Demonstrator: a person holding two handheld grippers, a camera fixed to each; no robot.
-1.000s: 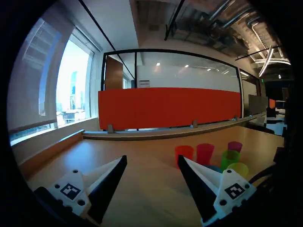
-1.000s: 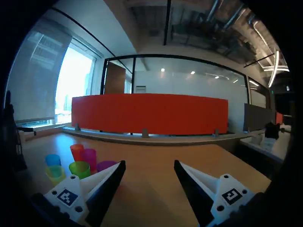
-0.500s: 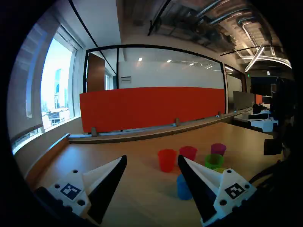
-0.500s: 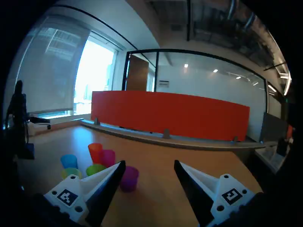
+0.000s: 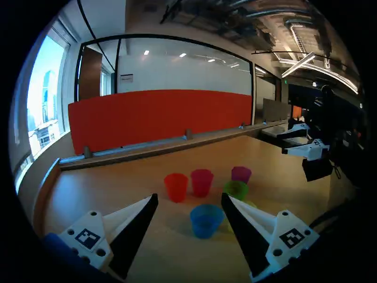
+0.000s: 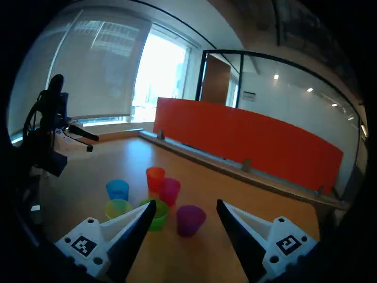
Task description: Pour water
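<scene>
Swung nearer since a second ago, the left gripper [image 5: 188, 195] and right gripper [image 6: 185, 203] hold jaws open and empty, the blue cup [image 5: 206, 220] and purple cup [image 6: 190, 220] respectively just ahead, among coloured cups [image 5: 201, 182] upright on the wooden surface [image 5: 118, 188].

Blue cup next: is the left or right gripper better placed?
Left. The blue translucent plastic cup sits close ahead, just right of centre between the open jaws of the left gripper. From the right gripper, it lies farther off to the left, beyond the yellow-green plastic cup.
</scene>
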